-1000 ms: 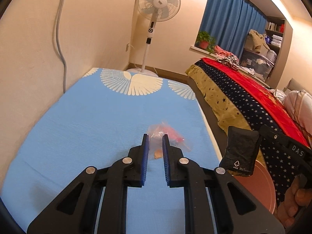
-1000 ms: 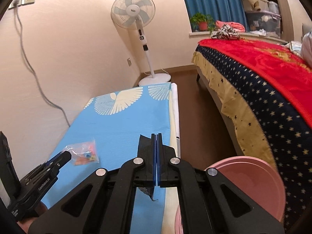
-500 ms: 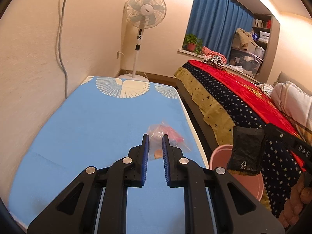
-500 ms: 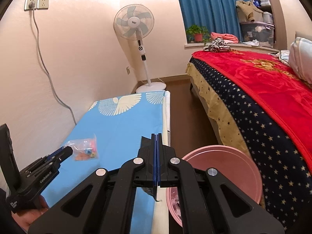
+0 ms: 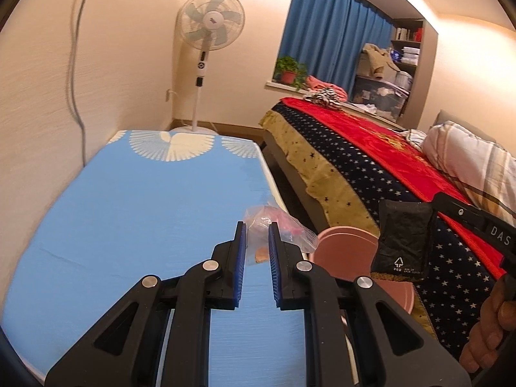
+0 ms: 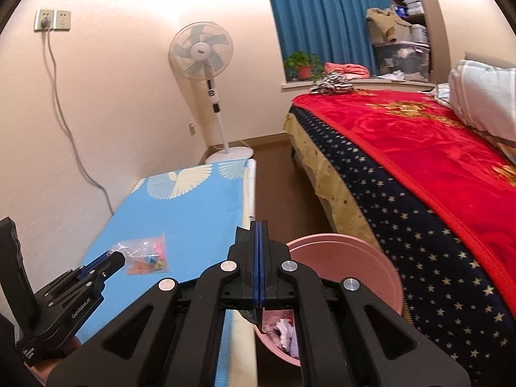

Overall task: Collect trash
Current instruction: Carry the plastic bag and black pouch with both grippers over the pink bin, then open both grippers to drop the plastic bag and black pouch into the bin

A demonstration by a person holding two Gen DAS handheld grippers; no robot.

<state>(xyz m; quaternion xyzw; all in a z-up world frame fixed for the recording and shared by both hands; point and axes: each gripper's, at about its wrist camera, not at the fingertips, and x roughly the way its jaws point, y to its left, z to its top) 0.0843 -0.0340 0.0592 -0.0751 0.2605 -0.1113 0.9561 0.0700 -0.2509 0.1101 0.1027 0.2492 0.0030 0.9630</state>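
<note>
right wrist: right claw point(image 6: 260, 225) clamped on black packet point(image 5: 403, 238) over pink bin point(image 6: 387, 258), bed point(image 6: 419, 177) alongside

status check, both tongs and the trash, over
Left tongs shut on clear plastic bag. Right tongs shut on black packet, above pink bin. Nothing in the way.

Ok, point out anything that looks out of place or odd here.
Nothing looks spilled or broken. The oddities are the trash itself: a clear plastic bag of colourful scraps held in the left gripper above the blue mat, and a crumpled black pouch hanging from the shut right gripper by the pink bin.
</note>
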